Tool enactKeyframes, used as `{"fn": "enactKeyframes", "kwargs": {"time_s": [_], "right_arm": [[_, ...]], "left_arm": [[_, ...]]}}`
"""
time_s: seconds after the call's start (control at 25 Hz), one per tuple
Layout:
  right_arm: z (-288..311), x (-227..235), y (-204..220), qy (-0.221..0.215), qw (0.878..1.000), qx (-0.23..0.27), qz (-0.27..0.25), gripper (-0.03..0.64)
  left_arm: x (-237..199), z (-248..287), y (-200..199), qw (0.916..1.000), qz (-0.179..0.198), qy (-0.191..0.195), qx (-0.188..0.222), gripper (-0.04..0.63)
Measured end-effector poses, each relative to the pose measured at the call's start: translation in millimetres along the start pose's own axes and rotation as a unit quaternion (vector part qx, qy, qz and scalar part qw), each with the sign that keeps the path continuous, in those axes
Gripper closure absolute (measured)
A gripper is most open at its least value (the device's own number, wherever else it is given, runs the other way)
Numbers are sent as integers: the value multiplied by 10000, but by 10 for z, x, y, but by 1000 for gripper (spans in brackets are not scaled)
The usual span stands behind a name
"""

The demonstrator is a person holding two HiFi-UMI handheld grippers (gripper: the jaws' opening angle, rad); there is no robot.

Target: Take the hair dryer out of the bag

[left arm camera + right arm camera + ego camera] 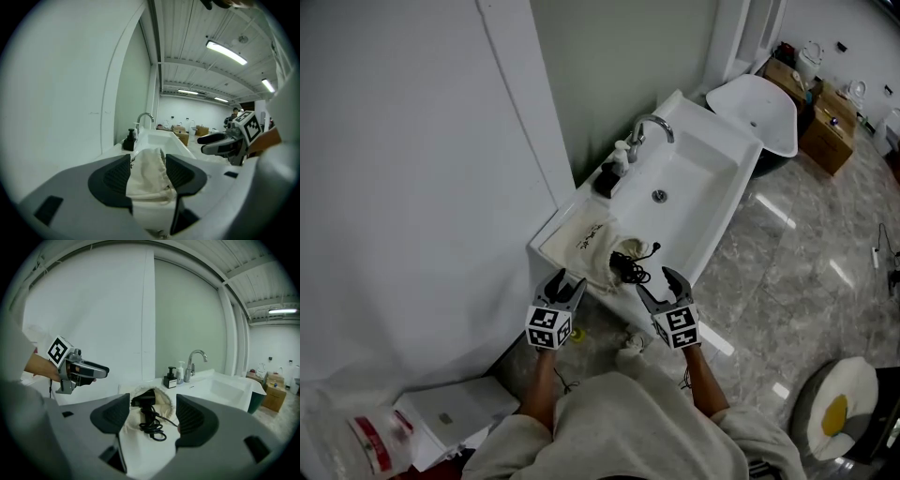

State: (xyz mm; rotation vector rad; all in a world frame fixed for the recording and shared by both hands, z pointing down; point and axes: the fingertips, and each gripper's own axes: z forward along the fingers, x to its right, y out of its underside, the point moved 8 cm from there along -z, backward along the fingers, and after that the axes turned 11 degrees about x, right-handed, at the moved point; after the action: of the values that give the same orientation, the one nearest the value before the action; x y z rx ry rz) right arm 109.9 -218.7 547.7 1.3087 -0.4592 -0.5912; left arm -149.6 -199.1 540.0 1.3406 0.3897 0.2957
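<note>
A cream cloth bag (589,242) lies on the near end of the white sink counter (553,246), its mouth facing me. The black hair dryer (627,266) sticks partly out of that mouth, its coiled cord lying on the counter edge. In the right gripper view the hair dryer (144,400) and its cord (153,428) show between the jaws, some way ahead. My left gripper (559,287) and right gripper (662,283) are both open, just short of the counter, on either side of the bag's mouth. The left gripper view looks along the bag (150,180).
The basin has a chrome faucet (652,127), with a black soap dispenser (607,178) beside it. A white tub (761,111) and cardboard boxes (827,124) stand beyond. White packages (450,412) lie on the floor at lower left, and a round yellow-and-white cushion (838,412) at lower right.
</note>
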Motion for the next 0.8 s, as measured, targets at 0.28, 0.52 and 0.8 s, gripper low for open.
{"fn": "enactKeyframes", "kwargs": {"time_s": [0.28,0.52,0.8], "right_arm": [[297,412,109,-303,9993,-151,139,324],[462,557,242,-533,9979,-249,284,325],[577,499,406,-738,9956,-401,426,325]], "left_arm": [[124,512,3,9996,18,-19,-264,380],[235,841,46,9985,139,112,-514,380],[283,1158,87,9965,238,363,-716,380]]}}
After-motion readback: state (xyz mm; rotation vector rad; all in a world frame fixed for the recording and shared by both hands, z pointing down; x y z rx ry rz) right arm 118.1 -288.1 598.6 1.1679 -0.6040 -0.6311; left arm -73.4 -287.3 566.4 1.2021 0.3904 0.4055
